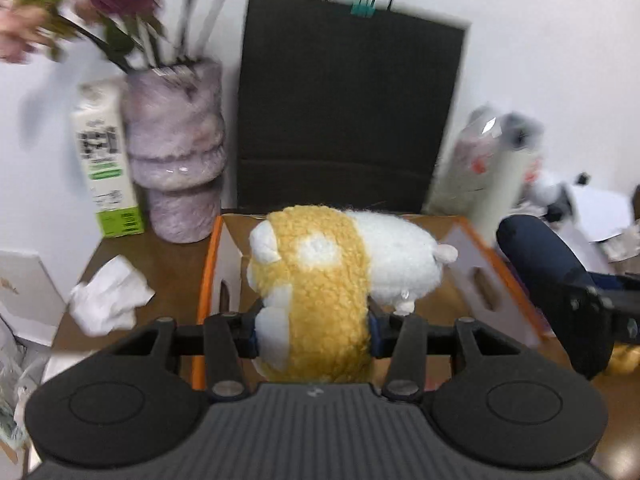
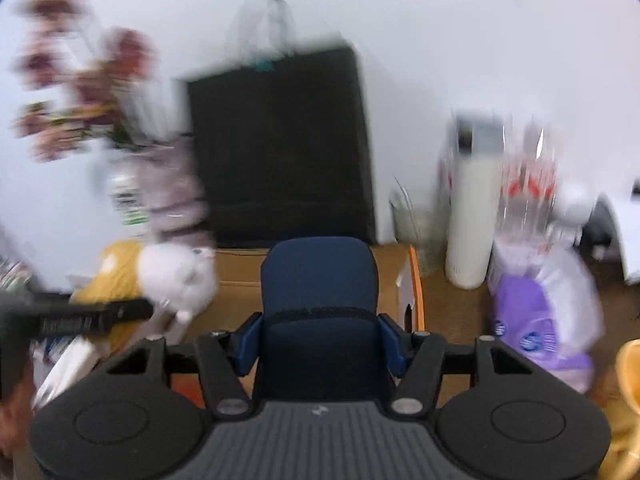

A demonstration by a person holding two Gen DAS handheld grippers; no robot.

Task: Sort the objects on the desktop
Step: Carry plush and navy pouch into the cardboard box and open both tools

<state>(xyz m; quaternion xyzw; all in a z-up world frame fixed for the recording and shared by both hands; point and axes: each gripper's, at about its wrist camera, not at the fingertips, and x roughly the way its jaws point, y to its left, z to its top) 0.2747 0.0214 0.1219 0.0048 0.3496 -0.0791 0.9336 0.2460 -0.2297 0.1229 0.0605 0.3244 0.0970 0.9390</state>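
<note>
The plush [image 1: 320, 276] is mustard yellow with white patches at one end and plain white at the other, and it shows over a box [image 1: 208, 276] with orange outer edges, white side walls and a brown cardboard floor. Toward the tabletop's [image 1: 172, 264] far edge stand a black bag [image 1: 344, 104] with a teal clip, a mottled lilac-and-white vase [image 1: 176, 152] of pink flowers, and a white carton [image 1: 108, 160] with a green base. The right gripper [image 2: 320, 336], black with blue pads, frames a navy case [image 2: 320, 276], beside a cream bottle [image 2: 472, 216] and a purple-and-white pack [image 2: 540, 320]; the tabletop is brown.
</note>
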